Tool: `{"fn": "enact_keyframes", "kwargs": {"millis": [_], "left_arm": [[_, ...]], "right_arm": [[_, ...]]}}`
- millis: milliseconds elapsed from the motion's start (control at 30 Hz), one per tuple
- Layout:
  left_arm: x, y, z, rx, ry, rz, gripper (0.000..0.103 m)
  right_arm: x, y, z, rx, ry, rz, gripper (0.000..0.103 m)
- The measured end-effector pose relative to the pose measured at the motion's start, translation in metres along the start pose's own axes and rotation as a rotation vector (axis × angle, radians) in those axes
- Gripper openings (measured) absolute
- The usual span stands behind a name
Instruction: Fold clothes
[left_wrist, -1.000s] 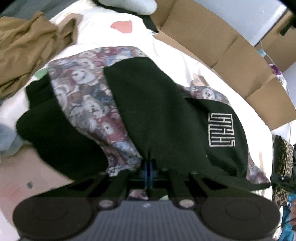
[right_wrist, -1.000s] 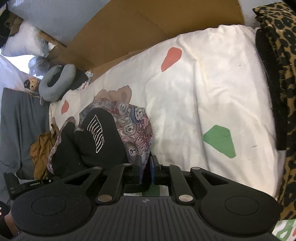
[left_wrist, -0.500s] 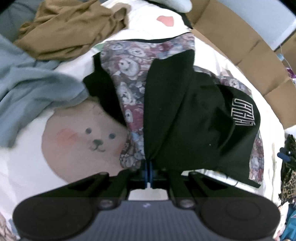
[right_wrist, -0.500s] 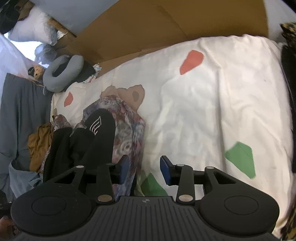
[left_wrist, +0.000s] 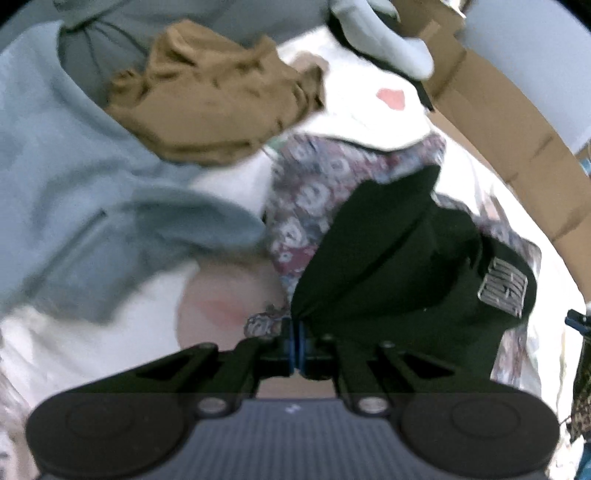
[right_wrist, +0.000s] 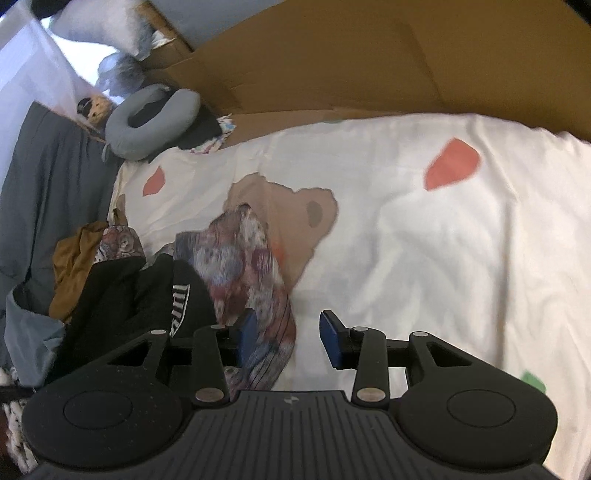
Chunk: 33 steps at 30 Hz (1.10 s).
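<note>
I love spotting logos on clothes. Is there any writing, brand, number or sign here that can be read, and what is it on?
White embroidered emblem on the black garment: angular letter-like strokes, too blurred to read.
Same emblem in the right wrist view: partly hidden, unreadable.
Small white mark on the left gripper body: too small to read.
No other text is visible.

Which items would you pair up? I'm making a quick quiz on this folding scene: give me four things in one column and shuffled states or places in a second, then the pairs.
1. left tool
2. right tool
3. brown garment
4. grey neck pillow

a. crumpled beside the light blue cloth
b. open
c. by the cardboard
d. shut on the black garment

Pairs: 1-d, 2-b, 3-a, 4-c
</note>
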<state>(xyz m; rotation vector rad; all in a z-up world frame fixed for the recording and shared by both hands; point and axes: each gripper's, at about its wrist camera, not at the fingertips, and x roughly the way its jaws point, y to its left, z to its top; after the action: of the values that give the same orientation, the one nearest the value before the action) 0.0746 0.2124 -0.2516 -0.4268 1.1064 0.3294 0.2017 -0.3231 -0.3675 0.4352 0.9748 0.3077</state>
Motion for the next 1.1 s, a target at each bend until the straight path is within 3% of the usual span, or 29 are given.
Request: {"fn": "enact_keyframes", "kwargs": {"millis": [333, 833, 1033, 1100], "left_arm": [[-0.015, 0.021, 0.003, -0.037, -0.027, 0.066, 0.002], [-0.003, 0.029, -0.013, -0.054, 0.032, 0.084, 0.002], [0.001, 0.029, -0.015, -0.053, 0.041, 0.082, 0.002], [0.001, 0.028, -0.015, -0.052, 0.045, 0.077, 0.002]], "right_arm": [[0.041, 0.042, 0.020, -0.225, 0.055, 0.041, 0.054], [0.111, 0.082, 0.029, -0.545, 0.076, 0.051, 0.061], [0.120, 0.089, 0.026, -0.632, 0.070, 0.102, 0.058], [0.121, 0.092, 0.024, -0.651, 0.080, 0.116, 0.043]]}}
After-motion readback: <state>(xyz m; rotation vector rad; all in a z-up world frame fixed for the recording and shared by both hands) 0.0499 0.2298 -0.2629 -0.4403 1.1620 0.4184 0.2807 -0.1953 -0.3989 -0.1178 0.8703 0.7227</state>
